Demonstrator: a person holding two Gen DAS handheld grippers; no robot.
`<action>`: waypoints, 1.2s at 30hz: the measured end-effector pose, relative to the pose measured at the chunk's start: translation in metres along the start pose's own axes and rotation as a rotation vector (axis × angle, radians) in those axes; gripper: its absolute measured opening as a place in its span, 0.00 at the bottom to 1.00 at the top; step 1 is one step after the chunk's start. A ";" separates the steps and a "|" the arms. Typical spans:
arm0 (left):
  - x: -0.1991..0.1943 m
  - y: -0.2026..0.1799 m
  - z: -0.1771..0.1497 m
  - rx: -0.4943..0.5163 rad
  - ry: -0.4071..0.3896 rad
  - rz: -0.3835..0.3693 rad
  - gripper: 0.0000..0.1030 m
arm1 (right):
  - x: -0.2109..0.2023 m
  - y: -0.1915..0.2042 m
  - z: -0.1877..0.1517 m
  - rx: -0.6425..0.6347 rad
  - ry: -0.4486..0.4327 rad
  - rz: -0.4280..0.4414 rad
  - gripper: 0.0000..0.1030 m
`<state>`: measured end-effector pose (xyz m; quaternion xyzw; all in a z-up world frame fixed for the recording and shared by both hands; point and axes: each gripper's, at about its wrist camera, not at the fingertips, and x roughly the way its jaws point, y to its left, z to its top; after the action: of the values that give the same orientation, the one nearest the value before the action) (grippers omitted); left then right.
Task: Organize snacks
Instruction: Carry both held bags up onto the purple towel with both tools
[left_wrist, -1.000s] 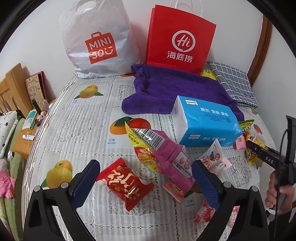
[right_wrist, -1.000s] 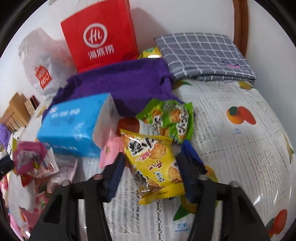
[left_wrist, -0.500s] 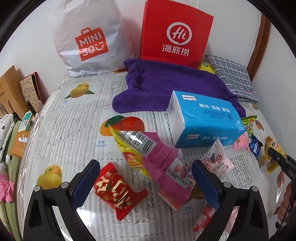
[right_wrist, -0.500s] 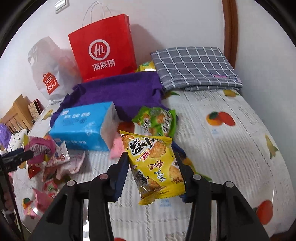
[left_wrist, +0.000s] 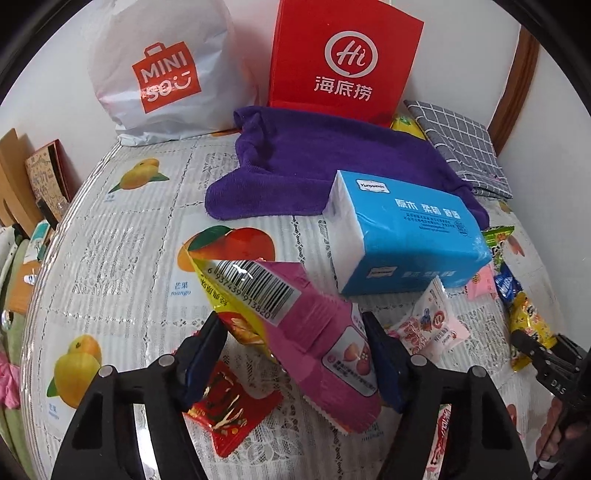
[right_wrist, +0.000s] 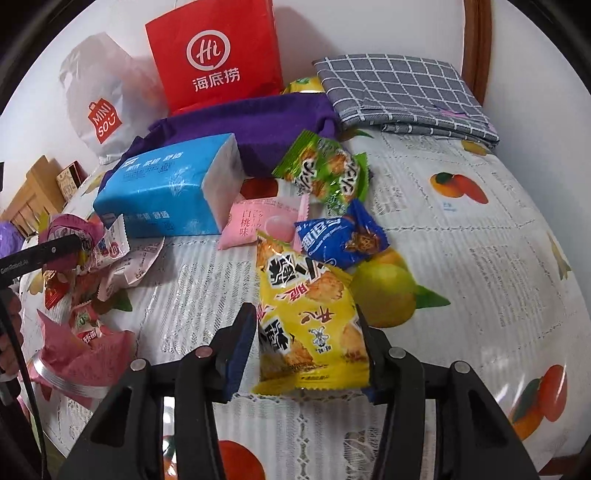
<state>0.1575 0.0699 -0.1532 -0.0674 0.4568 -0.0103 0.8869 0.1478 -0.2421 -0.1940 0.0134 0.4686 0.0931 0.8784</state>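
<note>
My left gripper (left_wrist: 293, 350) is shut on a pink and yellow snack bag (left_wrist: 295, 317) with a barcode, held above the table. A red snack packet (left_wrist: 229, 413) lies under it. My right gripper (right_wrist: 306, 350) is shut on a yellow snack bag (right_wrist: 306, 321), and it shows at the right edge of the left wrist view (left_wrist: 532, 347). In the right wrist view a blue packet (right_wrist: 343, 236), a pink peach packet (right_wrist: 258, 221) and a green packet (right_wrist: 325, 170) lie just beyond the yellow bag. Small pink and white packets (left_wrist: 432, 325) lie between the grippers.
A blue tissue pack (left_wrist: 402, 236) lies mid-table on a fruit-print cloth (left_wrist: 110, 229). Behind it are a purple towel (left_wrist: 325, 162), a red paper bag (left_wrist: 343, 59), a white Miniso bag (left_wrist: 162, 70) and a grey checked cloth (right_wrist: 402, 92). Wooden furniture (left_wrist: 11, 177) stands left.
My left gripper has closed on the pink and yellow bag and lifted it. My right gripper still holds the yellow bag, now lower over the table.
</note>
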 end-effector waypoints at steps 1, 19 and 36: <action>-0.002 0.002 -0.001 -0.005 -0.002 -0.004 0.69 | -0.001 0.001 0.000 -0.001 -0.001 0.005 0.42; -0.083 -0.025 0.011 0.029 -0.100 -0.100 0.69 | -0.061 0.028 0.032 -0.015 -0.108 -0.016 0.42; -0.102 -0.055 0.067 0.097 -0.157 -0.138 0.69 | -0.080 0.066 0.098 -0.054 -0.157 0.014 0.42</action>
<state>0.1550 0.0308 -0.0251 -0.0563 0.3793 -0.0878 0.9193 0.1748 -0.1847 -0.0661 0.0003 0.3957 0.1105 0.9117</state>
